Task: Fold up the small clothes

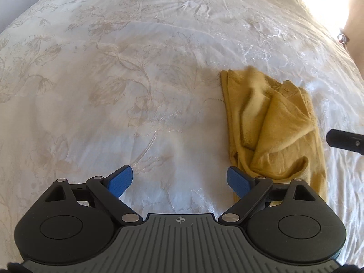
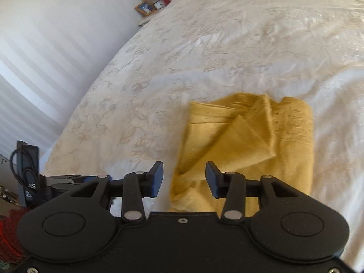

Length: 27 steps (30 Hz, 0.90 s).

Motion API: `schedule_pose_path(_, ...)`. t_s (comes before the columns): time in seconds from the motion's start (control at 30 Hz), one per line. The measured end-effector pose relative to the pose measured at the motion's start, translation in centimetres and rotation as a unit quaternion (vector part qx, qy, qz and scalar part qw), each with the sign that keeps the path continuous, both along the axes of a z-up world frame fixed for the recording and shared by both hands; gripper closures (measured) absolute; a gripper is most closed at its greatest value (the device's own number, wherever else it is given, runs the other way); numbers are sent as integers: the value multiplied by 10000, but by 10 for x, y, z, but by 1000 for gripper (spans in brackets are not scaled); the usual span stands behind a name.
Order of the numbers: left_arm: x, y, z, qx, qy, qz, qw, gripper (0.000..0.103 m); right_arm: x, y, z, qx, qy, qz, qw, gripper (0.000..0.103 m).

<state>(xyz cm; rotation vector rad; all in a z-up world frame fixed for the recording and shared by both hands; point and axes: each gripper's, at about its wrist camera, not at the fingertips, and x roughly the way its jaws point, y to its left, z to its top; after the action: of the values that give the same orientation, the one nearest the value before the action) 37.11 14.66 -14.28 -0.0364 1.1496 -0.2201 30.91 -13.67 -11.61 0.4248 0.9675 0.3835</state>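
Note:
A mustard-yellow garment [image 1: 273, 127] lies loosely folded and rumpled on the white bedspread [image 1: 136, 79]. My left gripper [image 1: 179, 179] hovers over bare bedspread just left of the garment's near end, its blue pads [image 1: 120, 182] wide apart and nothing between them. In the right wrist view the same yellow garment [image 2: 245, 141] lies ahead and below. My right gripper [image 2: 184, 179] is above its near left edge, jaws partly apart, with cloth seen beneath the gap but not pinched. A black tip of the right gripper [image 1: 345, 142] shows at the right edge of the left wrist view.
The bedspread [image 2: 227, 45] has a pale floral pattern and wrinkles. A bedside stand with a lamp, a framed picture [image 2: 145, 8] and a red item is at the far corner. A white wall runs along the bed's left side. A person's arm [image 1: 357, 22] is at the right.

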Motion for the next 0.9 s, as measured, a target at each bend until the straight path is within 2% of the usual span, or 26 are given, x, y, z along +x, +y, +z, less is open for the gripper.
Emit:
schedule_pose_path(0.1,6,-10,5,-11,-76,-172,9998,12,-1,-19,-16,-227,216,-304,9990,51)
schedule_pose_path(0.23,14,-26,12,-21,-190,-420,9989,12,2,-19,-36,-323,419,-289,9982,51)
schedule_pose_path(0.33,18,-38,18,-6,-291,-646,9975,12,-2,0,-48,-232,489,-2,9985,51)
schedule_pose_path(0.53,25,-65,23,-71,-346,-1032,9940,12,-23,57,-70,-18,738,1022,9920,51)
schedule_pose_path(0.63,25,-79,21,-122,-337,-1243,9916,12,-35,57,-63,21,649,1046,9924,50)
schedule_pose_path(0.7,24,-91,17,-108,-329,-1389,9897,12,-40,46,-57,-18,561,835,9949,41)
schedule_pose_path(0.77,23,-105,12,-85,-335,-1526,9877,12,-43,33,-50,-158,444,626,9969,37)
schedule_pose_path(0.83,21,-117,7,-62,-335,-1660,9855,12,-46,18,-44,-367,307,416,9980,27)
schedule_pose_path(0.9,18,-129,2,-23,-370,-1787,9832,12,-48,5,-39,-529,157,248,9982,12)
